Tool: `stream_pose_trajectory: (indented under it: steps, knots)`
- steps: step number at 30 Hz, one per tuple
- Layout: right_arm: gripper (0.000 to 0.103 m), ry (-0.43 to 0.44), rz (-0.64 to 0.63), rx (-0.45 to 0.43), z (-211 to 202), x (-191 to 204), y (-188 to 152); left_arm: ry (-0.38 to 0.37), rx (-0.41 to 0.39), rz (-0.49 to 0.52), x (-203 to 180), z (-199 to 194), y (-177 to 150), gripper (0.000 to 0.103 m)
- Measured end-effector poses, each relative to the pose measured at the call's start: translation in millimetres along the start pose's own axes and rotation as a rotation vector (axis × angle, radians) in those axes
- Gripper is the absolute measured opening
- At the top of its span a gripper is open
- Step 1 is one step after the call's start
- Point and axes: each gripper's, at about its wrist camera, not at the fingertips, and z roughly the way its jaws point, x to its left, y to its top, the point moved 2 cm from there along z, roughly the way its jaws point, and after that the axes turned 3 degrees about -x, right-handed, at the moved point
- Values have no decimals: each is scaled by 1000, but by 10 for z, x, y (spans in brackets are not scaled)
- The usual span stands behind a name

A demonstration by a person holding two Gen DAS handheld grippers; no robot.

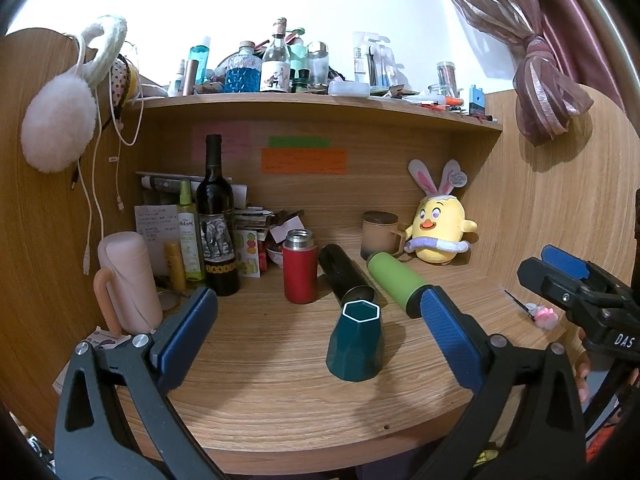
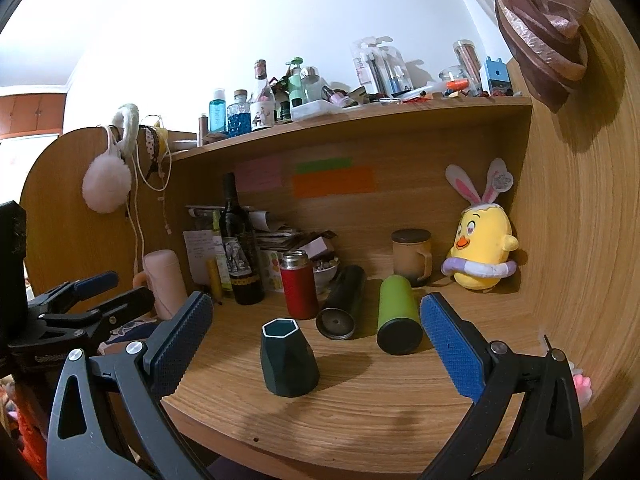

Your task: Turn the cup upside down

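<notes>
A dark teal faceted cup [image 1: 356,344] stands on the wooden desk with its narrow white-rimmed hexagonal end up and its wider end down. It also shows in the right wrist view [image 2: 289,360]. My left gripper [image 1: 316,336] is open and empty, its blue pads on either side of the cup but short of it. My right gripper [image 2: 316,340] is open and empty, with the cup between the pads and a little ahead of them. The right gripper also shows at the right edge of the left wrist view [image 1: 568,276].
Behind the cup a black flask [image 1: 344,276] and a green flask [image 1: 396,280] lie on their sides. A red flask [image 1: 299,266], a wine bottle [image 1: 216,224], a pink jug [image 1: 128,280], a lidded mug [image 1: 378,234] and a yellow plush chick [image 1: 440,228] stand further back.
</notes>
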Motion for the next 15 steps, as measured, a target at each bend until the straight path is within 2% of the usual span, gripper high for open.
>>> stream_pose_trajectory:
  steps: [15]
  knots:
    - [103,4,-6,-8,-30,35,-8,-5,-7,13,-58,-21,14,103]
